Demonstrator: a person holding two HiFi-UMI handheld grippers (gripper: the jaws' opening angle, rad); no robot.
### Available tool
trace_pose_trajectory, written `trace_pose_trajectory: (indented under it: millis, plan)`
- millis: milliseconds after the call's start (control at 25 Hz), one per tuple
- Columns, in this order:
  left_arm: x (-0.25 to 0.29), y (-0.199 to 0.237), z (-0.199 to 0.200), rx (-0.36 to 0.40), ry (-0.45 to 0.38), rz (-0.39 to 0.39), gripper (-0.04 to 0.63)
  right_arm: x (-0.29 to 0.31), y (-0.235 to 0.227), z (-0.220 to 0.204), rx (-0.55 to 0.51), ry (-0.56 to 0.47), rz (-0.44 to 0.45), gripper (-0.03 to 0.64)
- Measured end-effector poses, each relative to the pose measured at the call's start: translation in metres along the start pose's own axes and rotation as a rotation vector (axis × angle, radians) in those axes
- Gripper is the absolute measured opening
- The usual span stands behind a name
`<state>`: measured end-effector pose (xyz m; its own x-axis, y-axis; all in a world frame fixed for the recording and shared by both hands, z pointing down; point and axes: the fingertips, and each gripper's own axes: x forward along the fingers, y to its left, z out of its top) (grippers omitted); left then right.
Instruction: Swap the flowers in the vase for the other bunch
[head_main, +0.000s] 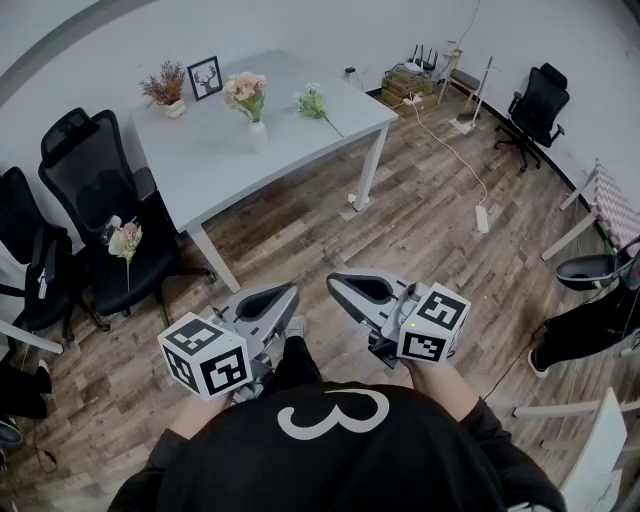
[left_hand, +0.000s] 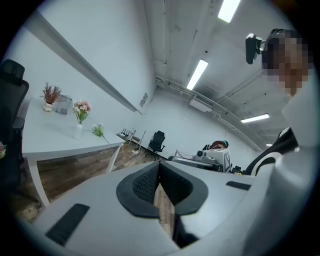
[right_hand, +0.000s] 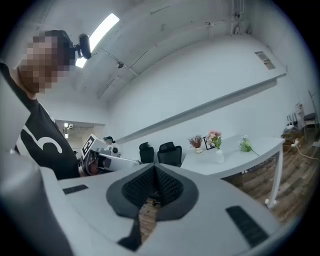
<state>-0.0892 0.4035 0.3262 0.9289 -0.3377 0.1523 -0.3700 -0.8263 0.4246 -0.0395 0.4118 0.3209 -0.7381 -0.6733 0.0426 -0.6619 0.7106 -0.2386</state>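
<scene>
A white vase (head_main: 259, 136) with pink flowers (head_main: 246, 93) stands on the grey table (head_main: 210, 170), far ahead of me. A second bunch (head_main: 313, 102) with white blooms lies on the table to its right. A third small bunch (head_main: 126, 241) rests on a black chair at the left. My left gripper (head_main: 290, 292) and right gripper (head_main: 333, 281) are held close to my body over the floor, both shut and empty. The left gripper view shows the vase (left_hand: 78, 131) and the lying bunch (left_hand: 98, 131) in the distance; the right gripper view shows the vase (right_hand: 219, 156) and that bunch (right_hand: 245, 145).
A dried plant in a pot (head_main: 166, 88) and a picture frame (head_main: 205, 77) stand at the table's back. Black office chairs (head_main: 85, 150) line the left side. A cable and power strip (head_main: 481, 218) lie on the wooden floor to the right; another chair (head_main: 536, 105) stands far right.
</scene>
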Motion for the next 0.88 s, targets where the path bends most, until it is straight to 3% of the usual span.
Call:
trace_pose_trajectory:
  millis: [480, 880]
  plan:
    - [-0.012, 0.005, 0.008, -0.007, -0.032, 0.013, 0.011, 0.007, 0.003, 0.014, -0.031, -0.01, 0.008, 0.006]
    - [0.027, 0.066, 0.028, -0.05, -0.01, 0.019, 0.011, 0.046, -0.061, 0.014, 0.025, 0.002, 0.003, 0.006]
